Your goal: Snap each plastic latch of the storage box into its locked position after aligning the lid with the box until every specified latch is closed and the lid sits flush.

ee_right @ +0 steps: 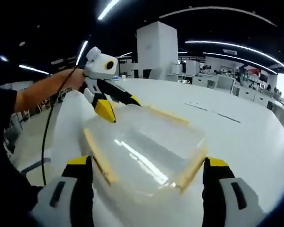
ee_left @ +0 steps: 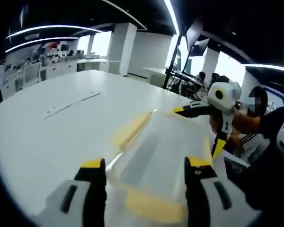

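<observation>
A clear plastic storage box (ee_left: pixel 156 151) (ee_right: pixel 146 146) with its lid on lies on the white table (ee_left: pixel 42 132) (ee_right: pixel 246 127). Yellow latches run along its edges (ee_left: pixel 131 128) (ee_right: pixel 98 161) (ee_right: pixel 191 171); whether they are snapped down I cannot tell. My left gripper (ee_left: pixel 146 163) is open, its jaws either side of the box's near end. It comes into the right gripper view from the left (ee_right: pixel 119 106), at the box's far corner. My right gripper (ee_right: pixel 146 161) is open over the opposite end, and it enters the left gripper view (ee_left: pixel 199 128) from the right.
A person's forearm (ee_right: pixel 42 92) holds the left gripper, with a black cable (ee_right: pixel 46 137) hanging below. The person's body (ee_left: pixel 262 127) stands at the table's edge. Thin marks (ee_left: pixel 71 105) lie on the wide tabletop. Desks and a white pillar (ee_right: pixel 156 42) stand behind.
</observation>
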`<state>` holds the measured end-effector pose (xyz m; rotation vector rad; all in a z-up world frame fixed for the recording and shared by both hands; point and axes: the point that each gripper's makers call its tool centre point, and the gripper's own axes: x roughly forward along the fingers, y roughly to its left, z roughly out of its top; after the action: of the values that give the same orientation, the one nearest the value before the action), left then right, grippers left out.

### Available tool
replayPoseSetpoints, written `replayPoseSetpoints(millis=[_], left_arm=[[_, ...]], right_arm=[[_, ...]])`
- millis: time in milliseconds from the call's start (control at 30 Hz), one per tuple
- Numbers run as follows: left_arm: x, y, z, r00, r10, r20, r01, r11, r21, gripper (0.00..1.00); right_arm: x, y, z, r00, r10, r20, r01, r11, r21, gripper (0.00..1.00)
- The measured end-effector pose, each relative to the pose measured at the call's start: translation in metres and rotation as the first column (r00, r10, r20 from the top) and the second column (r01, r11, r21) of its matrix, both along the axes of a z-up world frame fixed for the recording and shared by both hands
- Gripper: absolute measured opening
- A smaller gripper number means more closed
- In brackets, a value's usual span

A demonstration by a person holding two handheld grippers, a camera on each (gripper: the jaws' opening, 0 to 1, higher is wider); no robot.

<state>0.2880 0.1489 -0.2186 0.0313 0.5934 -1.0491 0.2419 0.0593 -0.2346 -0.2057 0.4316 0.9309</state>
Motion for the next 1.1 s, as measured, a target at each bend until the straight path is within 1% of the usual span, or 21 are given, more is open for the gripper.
replayPoseSetpoints(millis=[33, 67, 100, 167, 233, 500, 567, 600, 633, 733, 767, 800, 867, 933, 1100], left_arm=[[0.000, 0.000, 0.000, 1.000, 0.000, 0.002, 0.000, 1.000, -0.003, 0.67], [0.000, 0.000, 0.001, 1.000, 0.002, 0.006, -0.002, 1.000, -0.008, 0.67], [0.001, -0.001, 0.001, 1.000, 0.006, 0.010, -0.006, 1.000, -0.013, 0.67], [0.002, -0.001, 0.001, 1.000, 0.010, 0.014, -0.009, 1.000, -0.017, 0.67], [0.003, 0.000, 0.001, 1.000, 0.013, 0.017, -0.012, 1.000, -0.018, 0.67], [0.009, 0.003, 0.002, 0.999, 0.026, 0.025, -0.026, 1.000, -0.015, 0.66], [0.009, 0.003, 0.002, 0.999, 0.026, 0.027, -0.026, 1.000, -0.015, 0.66], [0.008, 0.002, 0.002, 0.999, 0.026, 0.030, -0.026, 1.000, -0.016, 0.66], [0.009, 0.003, 0.001, 0.999, 0.028, 0.031, -0.027, 0.999, -0.018, 0.66], [0.010, 0.003, 0.002, 0.999, 0.034, 0.039, -0.033, 0.999, -0.026, 0.66], [0.010, 0.003, 0.002, 0.998, 0.037, 0.041, -0.036, 0.999, -0.030, 0.66], [0.011, 0.003, 0.003, 0.998, 0.038, 0.044, -0.037, 0.999, -0.033, 0.66], [0.013, 0.003, 0.003, 0.998, 0.038, 0.044, -0.037, 0.999, -0.031, 0.66], [0.014, 0.004, 0.003, 0.998, 0.036, 0.042, -0.035, 0.999, -0.029, 0.66], [0.009, 0.002, 0.003, 0.998, 0.038, 0.041, -0.037, 0.999, -0.024, 0.66]], right_arm=[[0.000, 0.001, 0.000, 1.000, 0.002, 0.005, -0.002, 1.000, -0.001, 0.97], [-0.001, 0.001, -0.001, 1.000, 0.003, 0.017, -0.002, 1.000, -0.022, 0.97], [-0.002, 0.002, -0.002, 1.000, -0.002, 0.015, 0.002, 1.000, -0.019, 0.98], [-0.003, 0.003, -0.003, 0.999, -0.019, 0.035, 0.020, 1.000, -0.015, 0.99], [-0.004, 0.006, -0.003, 0.997, -0.055, 0.056, 0.054, 0.998, 0.013, 1.00], [-0.010, 0.010, -0.003, 0.992, -0.083, 0.093, 0.078, 0.995, 0.057, 1.00], [-0.006, 0.010, -0.002, 0.991, -0.090, 0.097, 0.084, 0.994, 0.065, 1.00], [0.001, 0.007, -0.001, 0.991, -0.093, 0.097, 0.086, 0.994, 0.071, 1.00], [0.004, 0.005, -0.001, 0.990, -0.094, 0.100, 0.087, 0.993, 0.074, 1.00], [0.004, 0.006, -0.001, 0.989, -0.100, 0.110, 0.091, 0.992, 0.087, 1.00], [0.004, 0.005, -0.002, 0.988, -0.109, 0.106, 0.099, 0.991, 0.091, 1.00], [0.000, 0.003, -0.001, 0.985, -0.134, 0.112, 0.124, 0.988, 0.095, 0.98], [-0.003, 0.002, 0.000, 0.979, -0.151, 0.134, 0.137, 0.985, 0.106, 0.96], [-0.002, 0.002, 0.001, 0.978, -0.157, 0.139, 0.142, 0.984, 0.110, 0.95], [0.004, -0.001, 0.001, 0.976, -0.165, 0.139, 0.149, 0.981, 0.121, 0.95]])
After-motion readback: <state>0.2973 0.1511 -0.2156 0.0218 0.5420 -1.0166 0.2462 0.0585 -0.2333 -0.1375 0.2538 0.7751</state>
